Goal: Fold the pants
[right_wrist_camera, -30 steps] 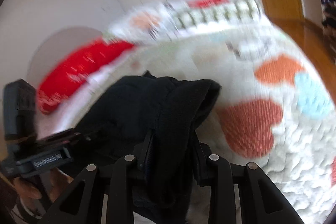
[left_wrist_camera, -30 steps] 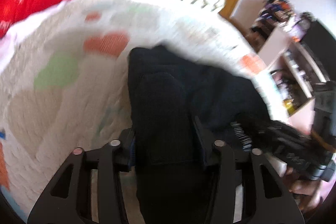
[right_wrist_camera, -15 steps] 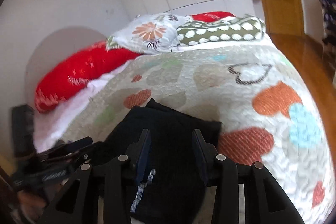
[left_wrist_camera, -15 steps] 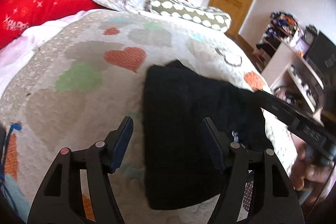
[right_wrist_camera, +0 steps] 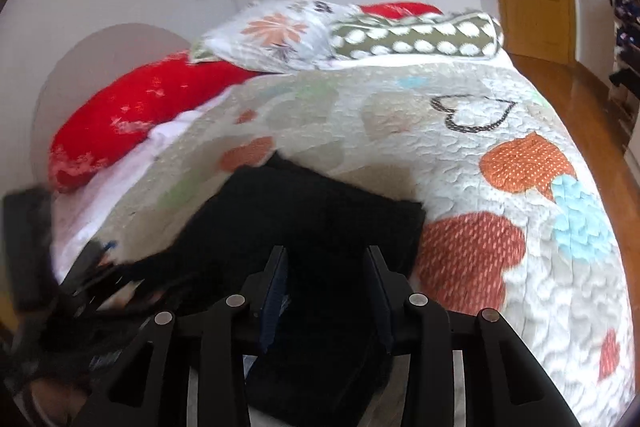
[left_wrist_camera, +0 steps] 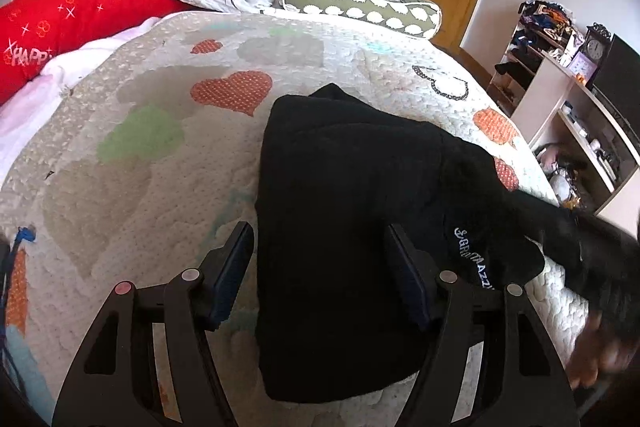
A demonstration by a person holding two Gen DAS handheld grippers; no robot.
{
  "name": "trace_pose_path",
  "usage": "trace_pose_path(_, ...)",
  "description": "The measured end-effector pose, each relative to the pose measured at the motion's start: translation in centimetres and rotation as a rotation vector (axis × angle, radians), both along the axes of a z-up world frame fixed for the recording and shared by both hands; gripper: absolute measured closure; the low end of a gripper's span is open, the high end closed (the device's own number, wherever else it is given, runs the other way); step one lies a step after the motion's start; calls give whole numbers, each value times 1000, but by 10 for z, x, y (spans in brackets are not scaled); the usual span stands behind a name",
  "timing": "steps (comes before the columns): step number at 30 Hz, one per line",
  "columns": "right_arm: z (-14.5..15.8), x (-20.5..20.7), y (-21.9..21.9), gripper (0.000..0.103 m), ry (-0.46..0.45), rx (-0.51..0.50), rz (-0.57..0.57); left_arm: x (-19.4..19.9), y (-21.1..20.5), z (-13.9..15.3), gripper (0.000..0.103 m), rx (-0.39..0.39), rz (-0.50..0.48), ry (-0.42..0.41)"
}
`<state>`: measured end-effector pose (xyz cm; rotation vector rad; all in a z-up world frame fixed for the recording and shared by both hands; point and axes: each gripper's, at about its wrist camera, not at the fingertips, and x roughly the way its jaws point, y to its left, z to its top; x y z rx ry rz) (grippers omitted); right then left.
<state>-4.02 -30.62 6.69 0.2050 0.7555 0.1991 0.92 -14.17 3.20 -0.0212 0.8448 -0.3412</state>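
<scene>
Both jaws spread, hovering low over folded pants [left_wrist_camera: 344,211].

Right gripper [left_wrist_camera: 600,259] motion-blurred; pants [right_wrist_camera: 320,347] near edge possibly cut off.

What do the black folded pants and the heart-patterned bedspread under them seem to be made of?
Black folded pants: soft matte knit, probably fleece or jersey; no sheen, rounded thick folds, white lettering near one edge. Heart-patterned bedspread: quilted cotton-like fabric; puffy stitched pebbling and dotted appliqué-style hearts. Exact fibres cannot be told.
</scene>
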Motion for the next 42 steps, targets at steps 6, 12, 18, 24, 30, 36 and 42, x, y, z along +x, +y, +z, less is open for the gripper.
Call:
trace_pose_path(6, -21, -15, 13, 63, 29, -127, -21, -12, -1, 4, 35, 20, 8, -22)
trace_pose_path(12, 19, -36, 10, 55, -49, -47, -50, -35, 13, 26, 35, 42, 44, -75)
trace_pose_path(18, 32, -53, 22, 54, -57, -33, -71, -63, 28, 41, 35, 64, 86, -124)
trace_pose_path(24, 39, -72, 36, 54, -58, -15, -64, -89, 35, 49, 35, 71, 105, -157)
trace_pose_path(30, 48, -88, 44, 54, -79, -23, -56, -106, 31, 53, 35, 89, 100, -184)
trace_pose_path(36, 50, -93, 39, 53, -79, 5, -75, -115, 32, 59, 35, 92, 112, -209)
trace_pose_path(42, 51, -96, 41, 52, -81, 11, -63, -118, 34, 59, 35, 104, 130, -210)
